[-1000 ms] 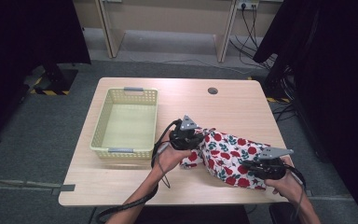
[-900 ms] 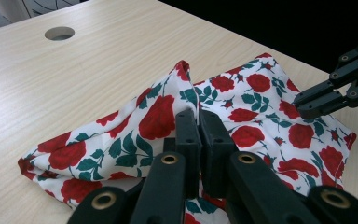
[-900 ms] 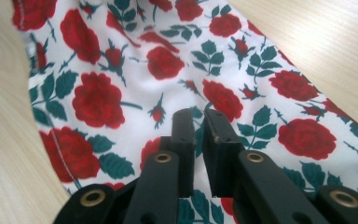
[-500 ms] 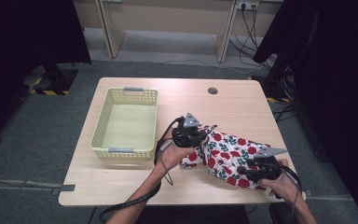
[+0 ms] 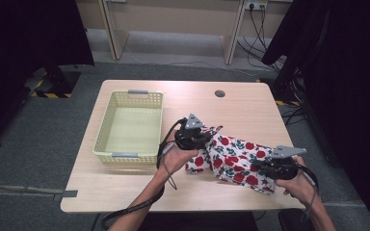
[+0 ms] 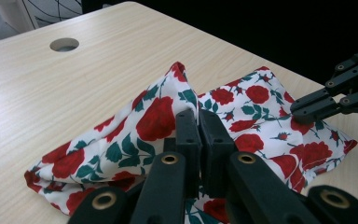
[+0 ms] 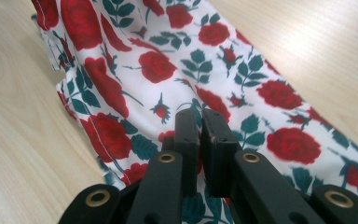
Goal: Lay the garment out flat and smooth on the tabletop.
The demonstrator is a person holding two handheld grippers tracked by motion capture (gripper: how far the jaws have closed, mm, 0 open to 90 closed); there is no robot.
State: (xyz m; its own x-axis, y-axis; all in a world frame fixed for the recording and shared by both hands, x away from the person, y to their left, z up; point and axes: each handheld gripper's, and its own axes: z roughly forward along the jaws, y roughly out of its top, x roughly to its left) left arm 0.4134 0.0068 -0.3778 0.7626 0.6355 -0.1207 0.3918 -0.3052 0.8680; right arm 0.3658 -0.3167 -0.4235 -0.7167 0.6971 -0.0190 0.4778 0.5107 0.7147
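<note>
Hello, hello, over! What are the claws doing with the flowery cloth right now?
Left claw shut, pinching a raised fold of the rose cloth. Right claw shut on the cloth's other end. Yellow basket sits apart at the left, nothing blocking.

Landmark: pale yellow plastic mesh basket [image 5: 129, 126], on the left half of the light wooden table [image 5: 250, 108].

White cloth with red rose print [image 5: 233, 161]: on the tabletop right of the basket, toward the near edge, not touching it.

Left gripper [image 5: 207, 138]: between basket and cloth, at the cloth's nearer end.

Right gripper [image 5: 257, 169]: far right of the basket, at the cloth's other end.

Round cable hole [image 5: 219, 93]: right of the basket, near the far edge.
</note>
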